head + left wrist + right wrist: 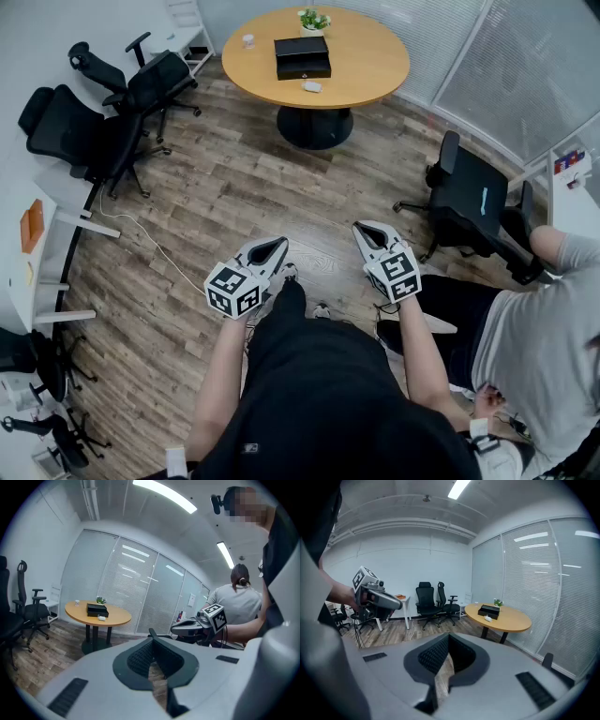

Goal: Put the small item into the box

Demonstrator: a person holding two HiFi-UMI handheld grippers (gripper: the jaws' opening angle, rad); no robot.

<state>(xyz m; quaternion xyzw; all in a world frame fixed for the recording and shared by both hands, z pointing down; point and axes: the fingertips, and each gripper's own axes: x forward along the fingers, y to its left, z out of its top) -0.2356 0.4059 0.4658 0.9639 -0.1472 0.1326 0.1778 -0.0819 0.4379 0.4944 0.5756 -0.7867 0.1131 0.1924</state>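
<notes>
**Approach not begun: both claws empty, item on the far table**

- Step in hand: judged to be the very start, the approach to the work area. Nothing is gripped and nothing is within reach.
- The left gripper [275, 247] is held out at waist height over the wood floor. In its own view the jaws are seen closed together, with nothing between them but a sliver of floor.
- The right gripper [367, 231] is held level with it, a little apart. Its jaws are likewise pressed together and empty.
- The small item [312, 86], a white object, is seen lying on the round table [375, 61], well apart from both grippers. It lies just beside the near edge of the black box [302, 57].
- The box is seen with its lid closed, as far as can be told at this range. No latch detail can be made out.
- A potted plant [313, 19] and a small cup [247, 41] are noted on the far part of the tabletop, clear of the item.
- Next move, as judged: the table has to be walked up to. One claw must be opened before the item can be taken, and the lid is probably to be lifted by the other.
- An office chair [469, 197] is noted to the right of the route.
</notes>
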